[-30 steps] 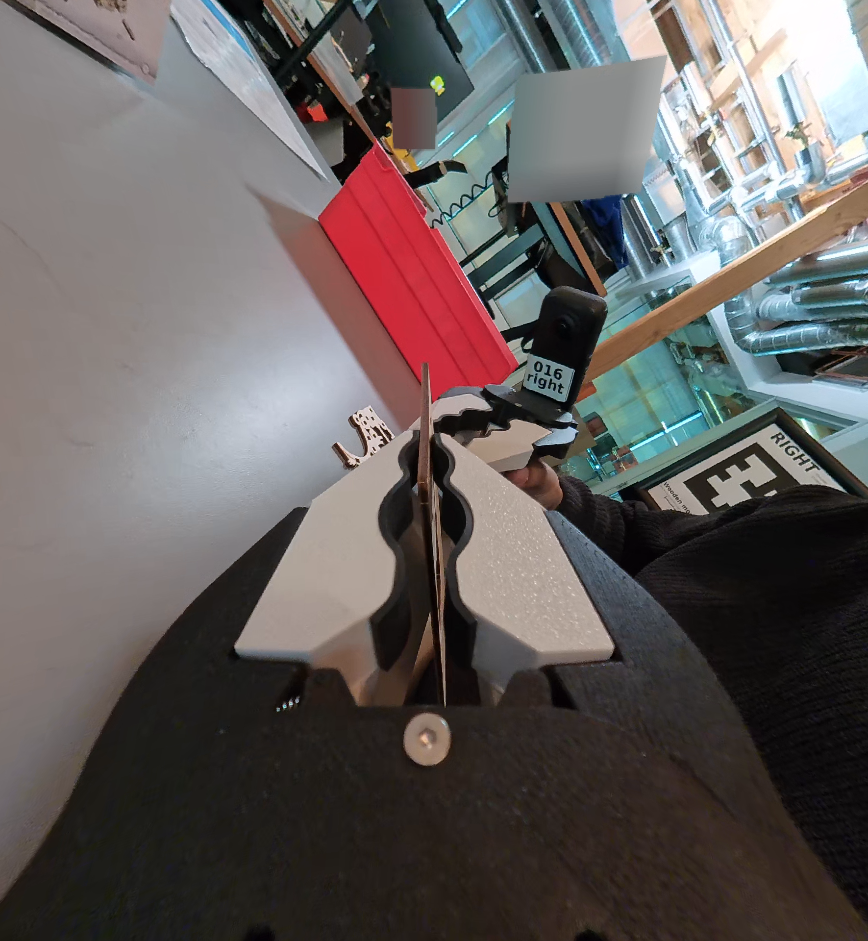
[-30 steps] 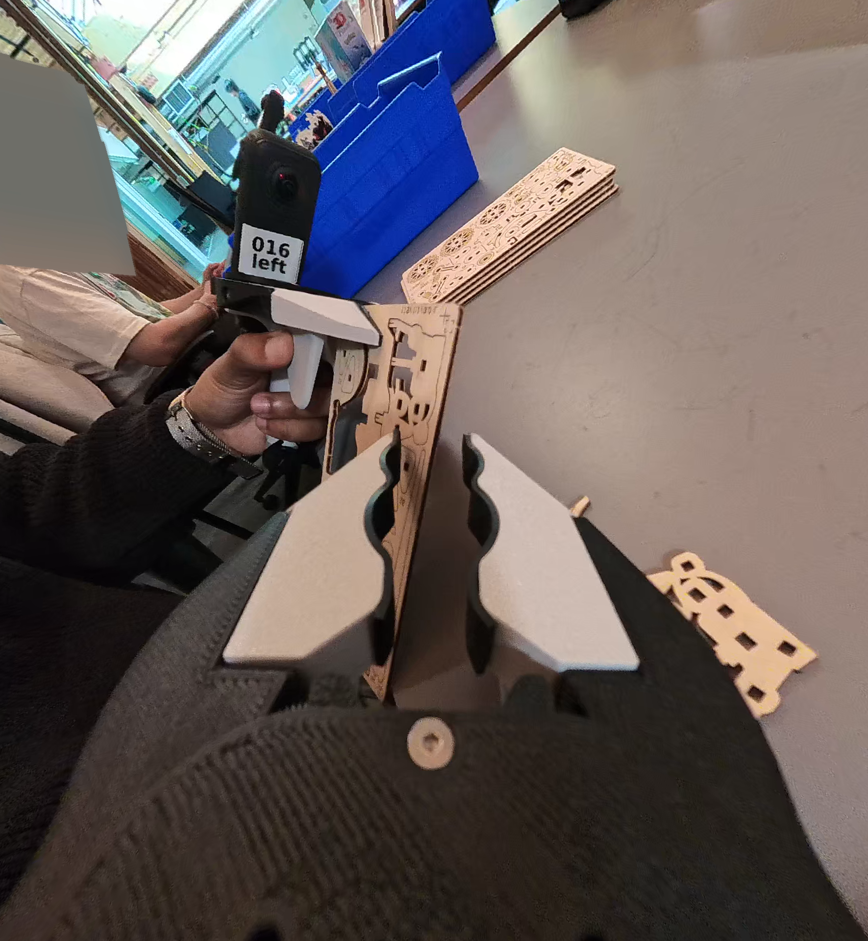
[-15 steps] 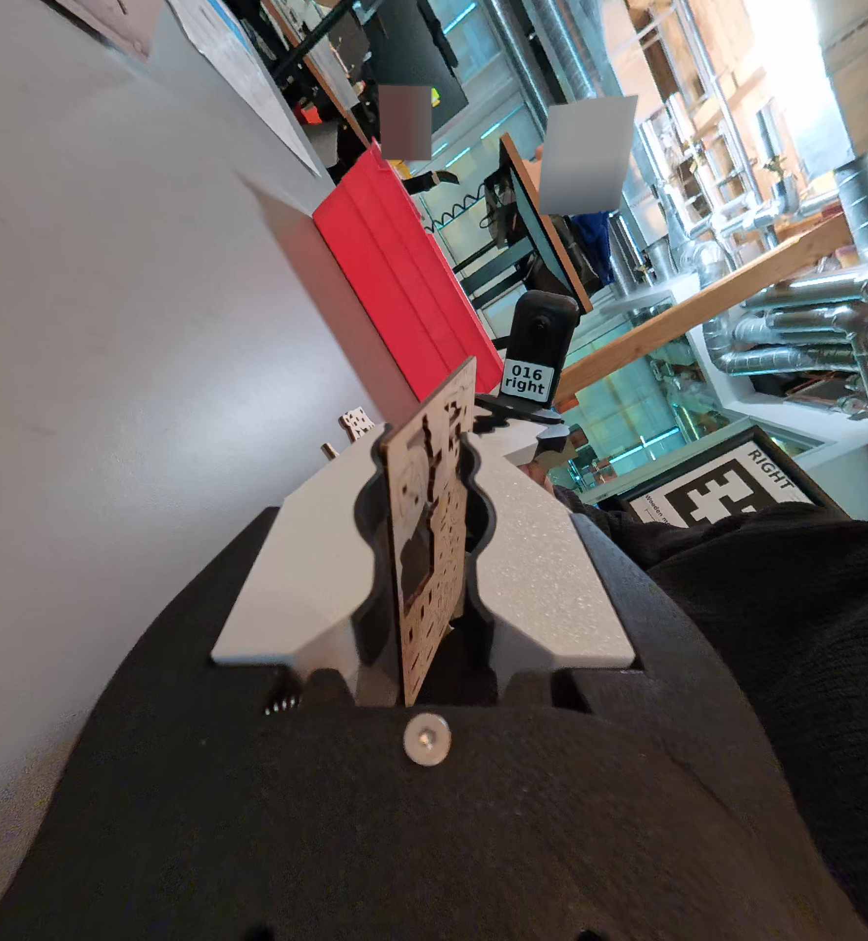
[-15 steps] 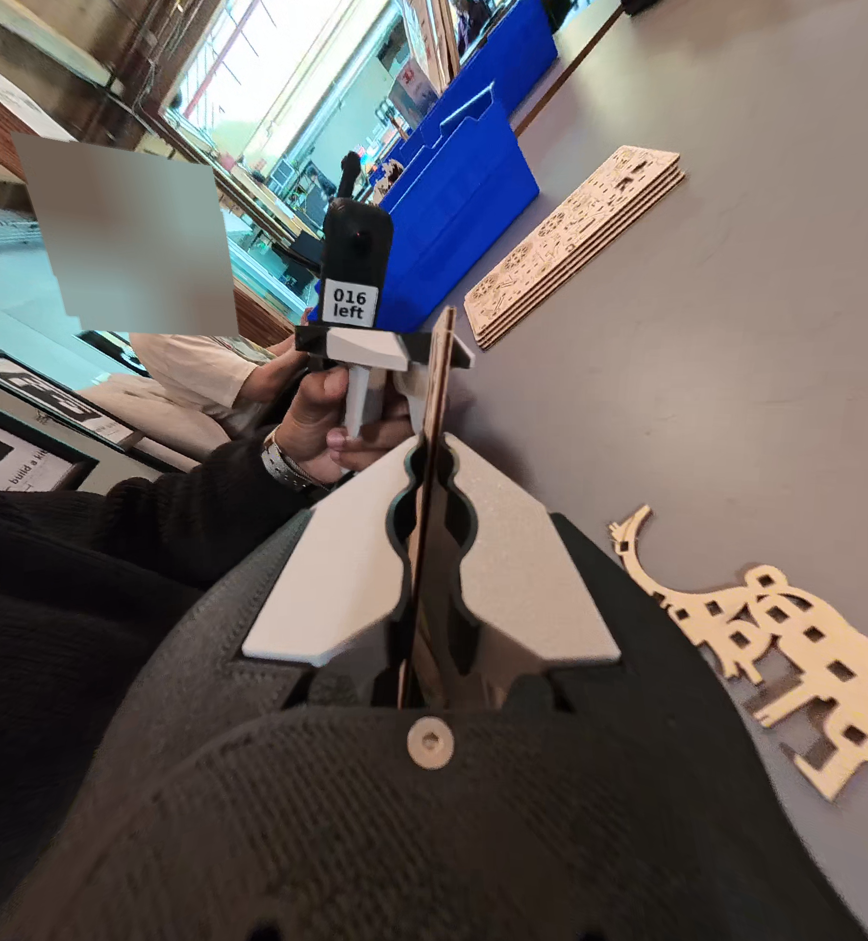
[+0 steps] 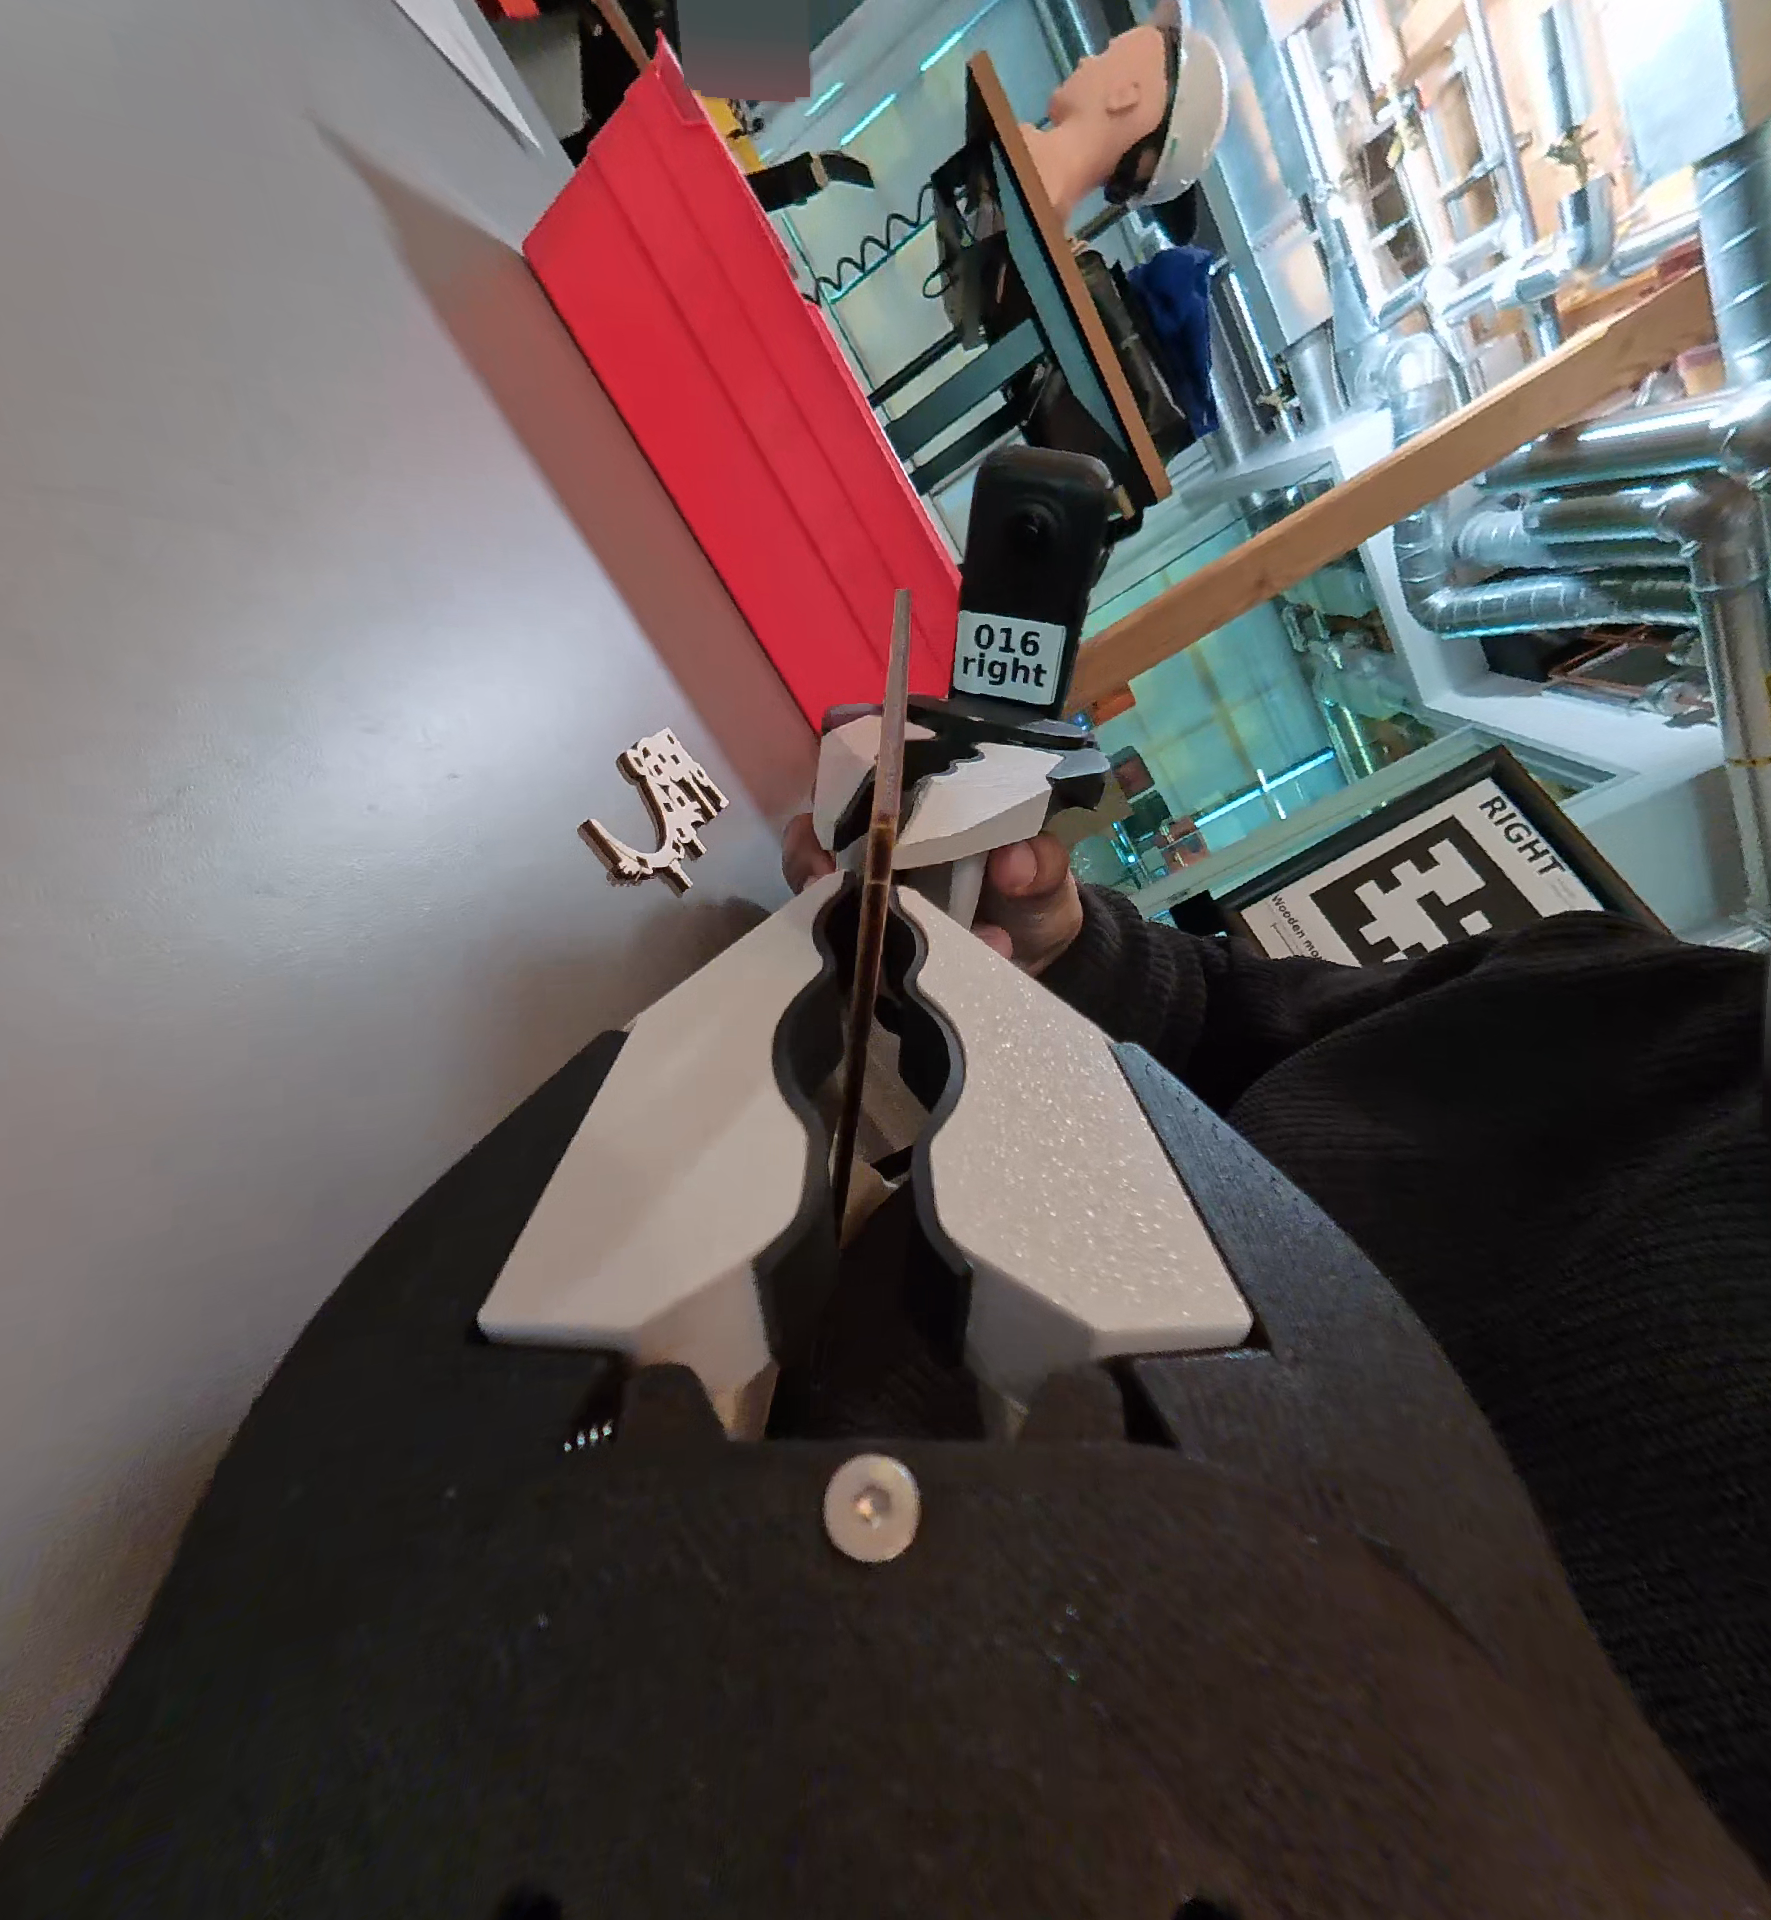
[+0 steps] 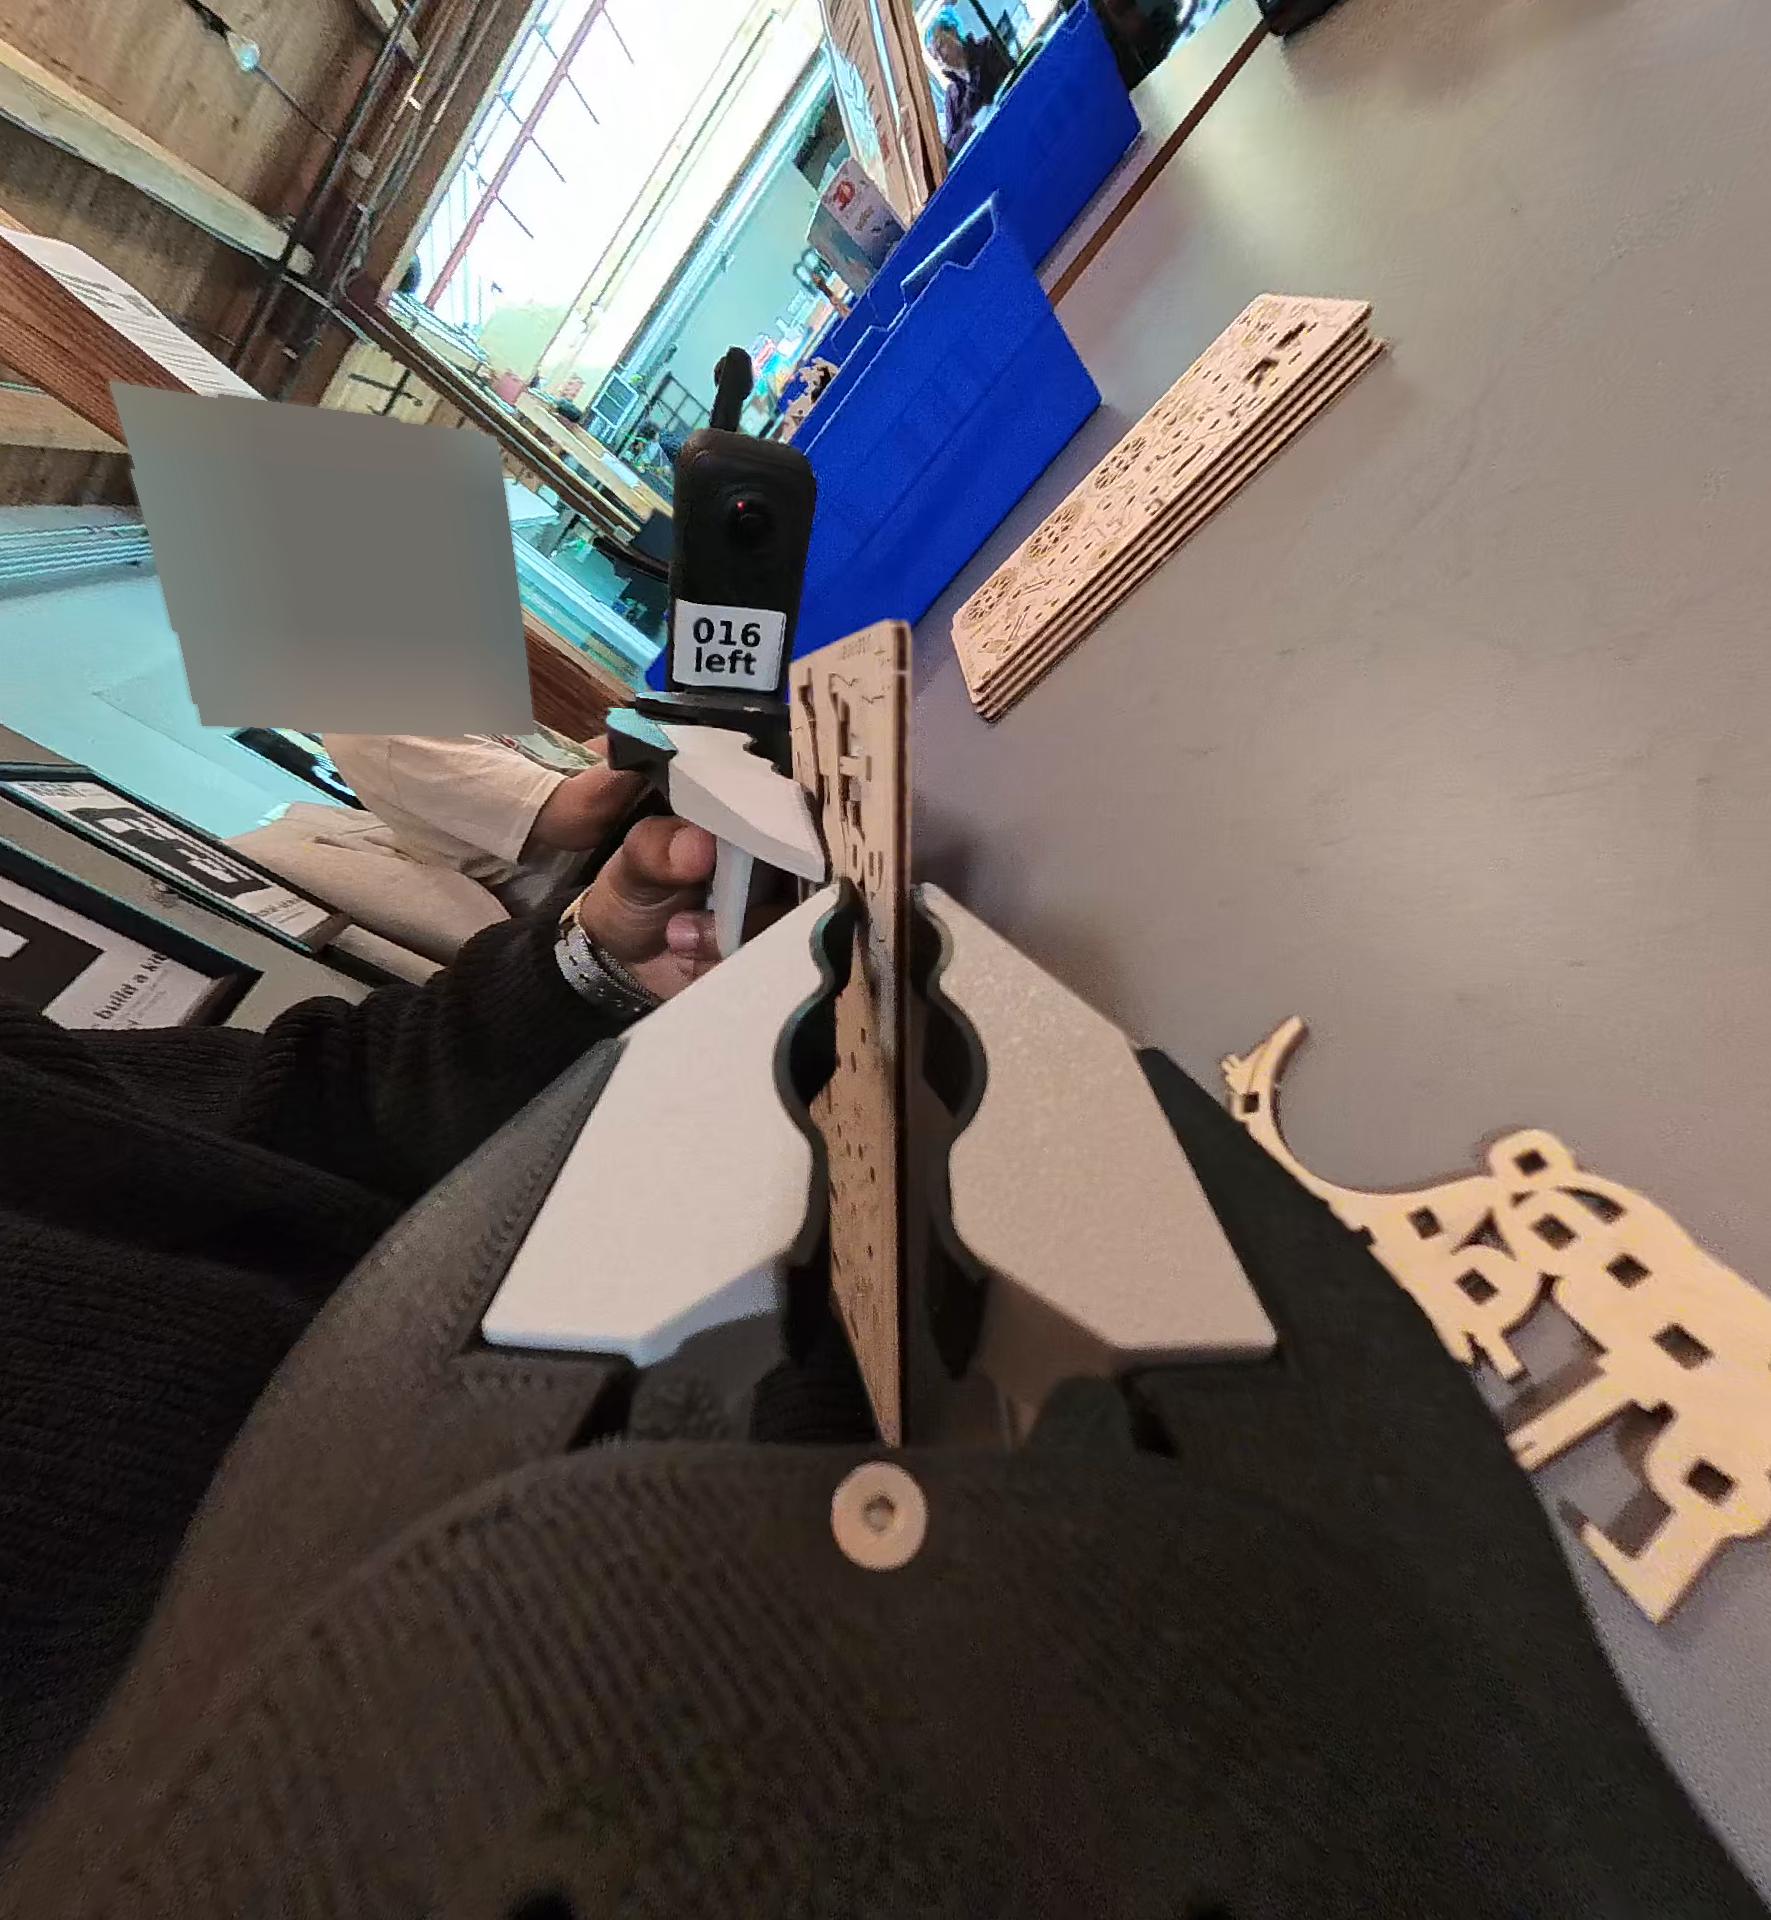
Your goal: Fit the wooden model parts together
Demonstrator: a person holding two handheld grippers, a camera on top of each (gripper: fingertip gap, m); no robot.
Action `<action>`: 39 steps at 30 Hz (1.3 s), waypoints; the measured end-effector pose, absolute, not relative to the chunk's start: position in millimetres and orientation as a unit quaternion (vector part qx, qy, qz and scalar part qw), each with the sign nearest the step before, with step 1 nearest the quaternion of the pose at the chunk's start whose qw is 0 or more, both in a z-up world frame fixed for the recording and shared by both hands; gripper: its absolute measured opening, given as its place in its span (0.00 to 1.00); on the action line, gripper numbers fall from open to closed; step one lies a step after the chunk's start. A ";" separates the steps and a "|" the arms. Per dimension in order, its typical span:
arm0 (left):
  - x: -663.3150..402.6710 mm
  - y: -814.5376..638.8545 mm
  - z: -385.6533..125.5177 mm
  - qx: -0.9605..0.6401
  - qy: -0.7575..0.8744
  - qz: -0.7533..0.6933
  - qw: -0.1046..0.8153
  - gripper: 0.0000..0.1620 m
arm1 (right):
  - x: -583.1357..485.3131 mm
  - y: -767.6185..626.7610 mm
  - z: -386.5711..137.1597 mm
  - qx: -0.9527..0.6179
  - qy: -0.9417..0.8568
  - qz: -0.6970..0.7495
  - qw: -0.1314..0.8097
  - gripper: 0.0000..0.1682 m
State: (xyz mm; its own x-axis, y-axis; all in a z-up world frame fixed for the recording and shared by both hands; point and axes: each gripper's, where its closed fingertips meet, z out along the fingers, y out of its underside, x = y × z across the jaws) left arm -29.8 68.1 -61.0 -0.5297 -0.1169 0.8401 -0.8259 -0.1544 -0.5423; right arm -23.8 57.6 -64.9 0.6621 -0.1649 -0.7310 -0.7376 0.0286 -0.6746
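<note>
A thin laser-cut wooden sheet (image 5: 891,717) stands on edge above the grey table (image 5: 185,623). My left gripper (image 5: 876,894) is shut on one end of it, and I see it edge-on between the fingers. My right gripper (image 6: 881,896) is shut on the other end of the same sheet (image 6: 855,748), whose cut-out face shows on the left. Each gripper shows in the other's view: the right one (image 5: 948,805) and the left one (image 6: 746,800), each held in a hand. A loose cut-out wooden part (image 6: 1587,1320) lies flat on the table, also in the left wrist view (image 5: 657,821).
A stack of uncut wooden sheets (image 6: 1161,509) lies farther out on the table (image 6: 1483,727), beside a blue bin (image 6: 943,436). A red bin (image 5: 725,343) stands along the table's far side. Black sleeves fill the near side of both views. My two grippers' fingertips are within a few centimetres of each other.
One second ago my right gripper was open beside the sheet; it has since shut on it. The sheet swung face-on in my left gripper half a second ago and is edge-on again now.
</note>
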 end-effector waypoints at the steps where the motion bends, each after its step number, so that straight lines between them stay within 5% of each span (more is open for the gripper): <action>1: -30.1 68.0 -60.8 0.399 -0.590 0.646 0.274 0.00 | -24.4 57.7 -65.1 -0.657 0.343 0.234 0.629 0.05; 39: -9.5 89.5 -61.6 0.449 -0.548 0.660 0.250 0.00 | -18.7 53.9 -81.1 -0.687 0.366 0.210 0.592 0.15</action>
State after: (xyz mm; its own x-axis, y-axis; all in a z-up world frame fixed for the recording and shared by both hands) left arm -9.5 89.5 -61.6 -0.4715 -0.1616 0.8670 -0.8225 -0.2740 -0.4984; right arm -18.7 53.9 -81.1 0.6434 -0.2539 -0.7222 -0.7517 -0.0311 -0.6588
